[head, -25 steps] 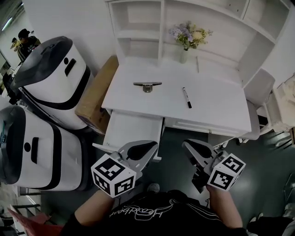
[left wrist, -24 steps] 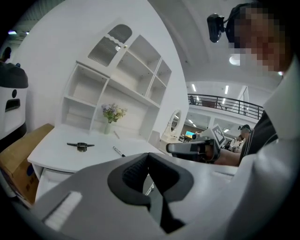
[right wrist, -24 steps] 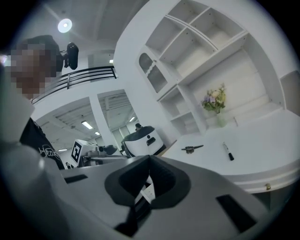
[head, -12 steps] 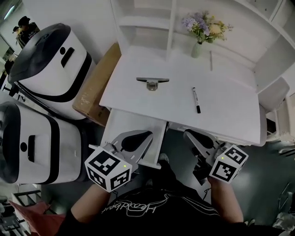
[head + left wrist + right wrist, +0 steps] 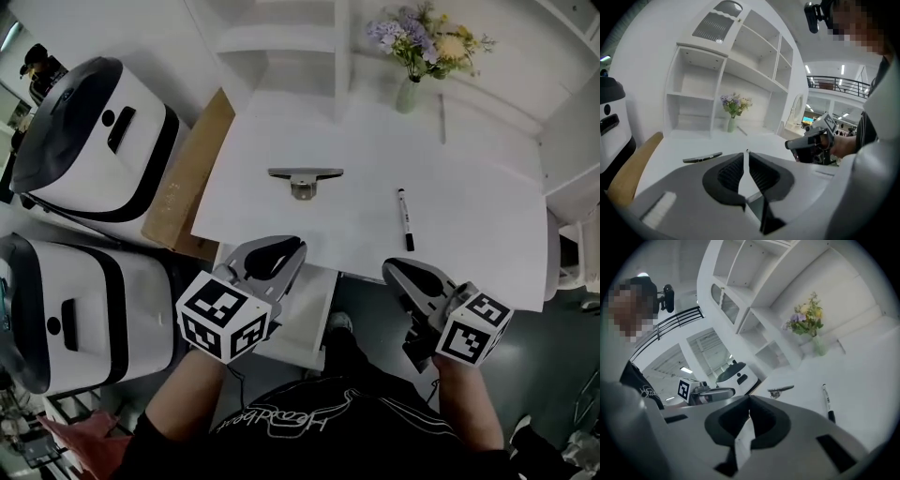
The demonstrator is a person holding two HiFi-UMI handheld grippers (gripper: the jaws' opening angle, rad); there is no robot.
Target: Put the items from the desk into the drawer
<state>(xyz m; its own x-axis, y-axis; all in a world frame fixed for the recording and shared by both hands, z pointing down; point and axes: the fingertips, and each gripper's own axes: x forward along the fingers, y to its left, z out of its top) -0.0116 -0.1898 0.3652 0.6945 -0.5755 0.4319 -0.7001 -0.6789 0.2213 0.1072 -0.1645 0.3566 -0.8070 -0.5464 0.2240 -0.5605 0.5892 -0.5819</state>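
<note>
On the white desk point(image 5: 469, 225) lie a flat metal clip-like item point(image 5: 305, 178) at mid-left and a black-and-white marker pen point(image 5: 405, 218) to its right. The open white drawer point(image 5: 305, 314) shows under the desk's front edge, partly hidden by my left gripper point(image 5: 296, 246). That gripper is shut and empty, its tips over the desk's front edge. My right gripper point(image 5: 391, 271) is also shut and empty, just short of the edge, near the pen. The left gripper view shows the metal item point(image 5: 702, 157) ahead to the left. In the right gripper view the pen point(image 5: 827, 401) lies ahead to the right.
A vase of flowers point(image 5: 410, 56) stands at the back of the desk below white shelves point(image 5: 281, 37). Two white-and-black rounded machines point(image 5: 84, 141) point(image 5: 66, 309) and a cardboard box point(image 5: 183, 187) crowd the floor left of the desk.
Both grippers and the head view have moved forward toward the desk. The grippers' tips now reach its front edge, and the left one covers more of the drawer.
</note>
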